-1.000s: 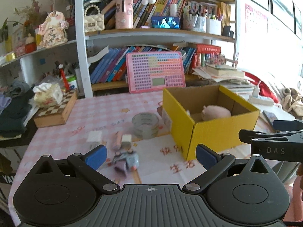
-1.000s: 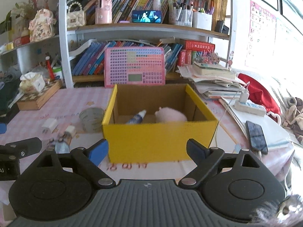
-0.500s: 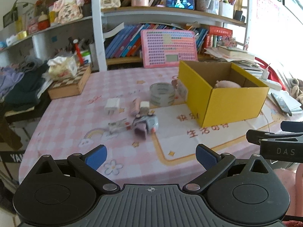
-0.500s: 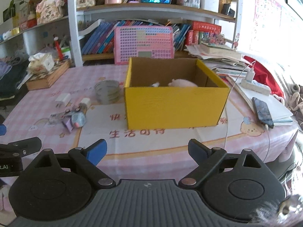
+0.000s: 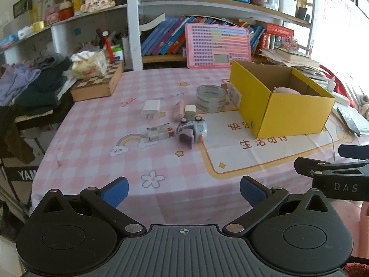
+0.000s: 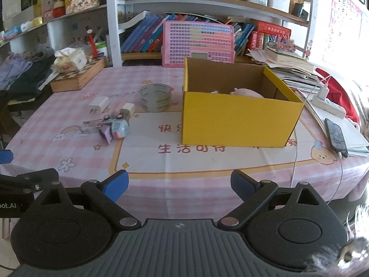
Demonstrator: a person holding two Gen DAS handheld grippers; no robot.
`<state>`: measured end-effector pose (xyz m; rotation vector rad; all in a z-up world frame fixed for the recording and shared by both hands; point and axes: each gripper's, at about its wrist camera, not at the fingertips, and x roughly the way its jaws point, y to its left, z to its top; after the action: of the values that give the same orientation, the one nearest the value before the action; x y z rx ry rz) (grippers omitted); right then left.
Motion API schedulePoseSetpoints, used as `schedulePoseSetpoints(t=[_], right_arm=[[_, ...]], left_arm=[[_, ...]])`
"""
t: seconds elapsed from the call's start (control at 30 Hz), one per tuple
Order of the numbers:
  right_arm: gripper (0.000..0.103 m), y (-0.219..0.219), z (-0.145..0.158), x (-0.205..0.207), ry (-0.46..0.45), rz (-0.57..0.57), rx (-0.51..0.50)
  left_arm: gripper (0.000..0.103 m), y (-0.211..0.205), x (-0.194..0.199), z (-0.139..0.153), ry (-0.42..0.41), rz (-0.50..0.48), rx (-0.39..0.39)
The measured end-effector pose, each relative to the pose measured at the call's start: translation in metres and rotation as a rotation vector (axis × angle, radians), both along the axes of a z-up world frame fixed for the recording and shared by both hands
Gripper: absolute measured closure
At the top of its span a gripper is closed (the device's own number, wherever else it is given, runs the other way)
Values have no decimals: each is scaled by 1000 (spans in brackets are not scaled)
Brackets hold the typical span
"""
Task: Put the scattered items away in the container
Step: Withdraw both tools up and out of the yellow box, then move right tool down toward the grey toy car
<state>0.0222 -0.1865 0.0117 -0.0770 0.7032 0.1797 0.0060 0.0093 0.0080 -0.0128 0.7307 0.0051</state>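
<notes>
With both the left gripper (image 5: 183, 190) and right gripper (image 6: 178, 183) spread wide and empty at frame bottom, approach the toy car (image 5: 192, 129) at frame centre squarely, since the yellow box (image 5: 280, 106) sits centre-right

My left gripper (image 5: 183, 190): black ribbed housing, white crosshair mark, two round discs, silver pivot screws, blue pads (image 5: 115, 191) on black fingers. My right gripper (image 6: 179, 184): same build; its side bears white "DAS" lettering in the left wrist view.
</notes>
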Motion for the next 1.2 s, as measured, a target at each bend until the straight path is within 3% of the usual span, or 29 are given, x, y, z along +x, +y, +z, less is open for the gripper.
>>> schedulePoseSetpoints(t=[0.63,1.2], right_arm=[[7,30,2,6,-15,91,-28],[7,69,6,39,-10,211,-44]], left_arm=[[0,22,1,0,-2,43,-7],[0,50,19,0,15,100,-18]])
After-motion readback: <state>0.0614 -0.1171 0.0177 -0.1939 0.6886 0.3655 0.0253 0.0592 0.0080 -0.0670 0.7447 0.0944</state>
